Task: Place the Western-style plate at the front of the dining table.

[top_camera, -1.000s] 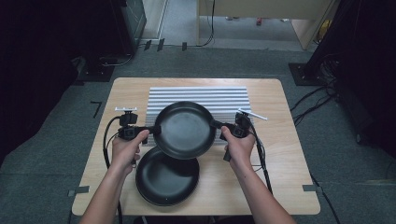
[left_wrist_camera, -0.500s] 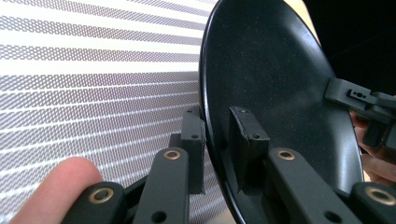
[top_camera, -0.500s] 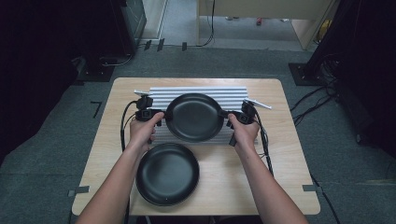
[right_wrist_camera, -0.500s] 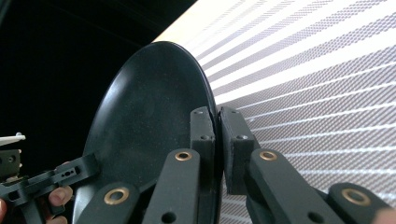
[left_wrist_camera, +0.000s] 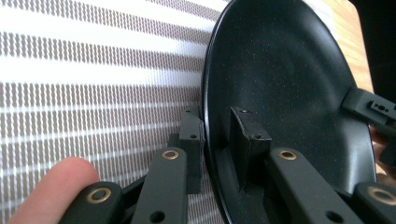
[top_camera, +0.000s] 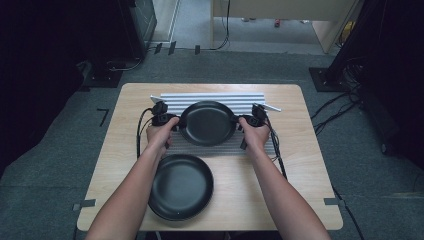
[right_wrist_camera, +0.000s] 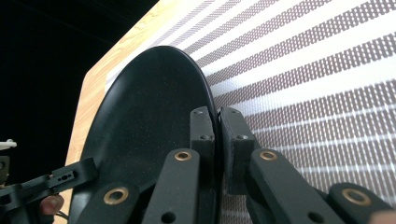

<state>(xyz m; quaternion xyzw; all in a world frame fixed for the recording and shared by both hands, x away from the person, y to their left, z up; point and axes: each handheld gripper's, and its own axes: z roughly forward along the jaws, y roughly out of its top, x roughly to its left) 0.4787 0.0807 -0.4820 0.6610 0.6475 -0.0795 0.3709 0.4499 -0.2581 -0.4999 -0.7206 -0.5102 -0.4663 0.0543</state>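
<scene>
A black plate (top_camera: 207,122) hangs level just above the grey striped mat (top_camera: 220,97), held by both grippers. My left gripper (top_camera: 176,122) is shut on its left rim and my right gripper (top_camera: 240,121) on its right rim. In the left gripper view the jaws (left_wrist_camera: 217,123) pinch the plate's rim (left_wrist_camera: 289,93), one finger inside the dish and one outside. In the right gripper view the jaws (right_wrist_camera: 217,120) clamp the opposite rim of the plate (right_wrist_camera: 149,116). A second black plate (top_camera: 181,186) lies on the wooden table (top_camera: 310,175) near the front edge.
The striped mat (left_wrist_camera: 93,70) covers the back half of the table and lies under the held plate (right_wrist_camera: 303,70). Cables trail from both grippers over the table. Dark equipment and grey carpet surround the table.
Both hands carried the plate away from the person, from above the front plate to over the striped mat, and lowered it. The front plate has not moved.
</scene>
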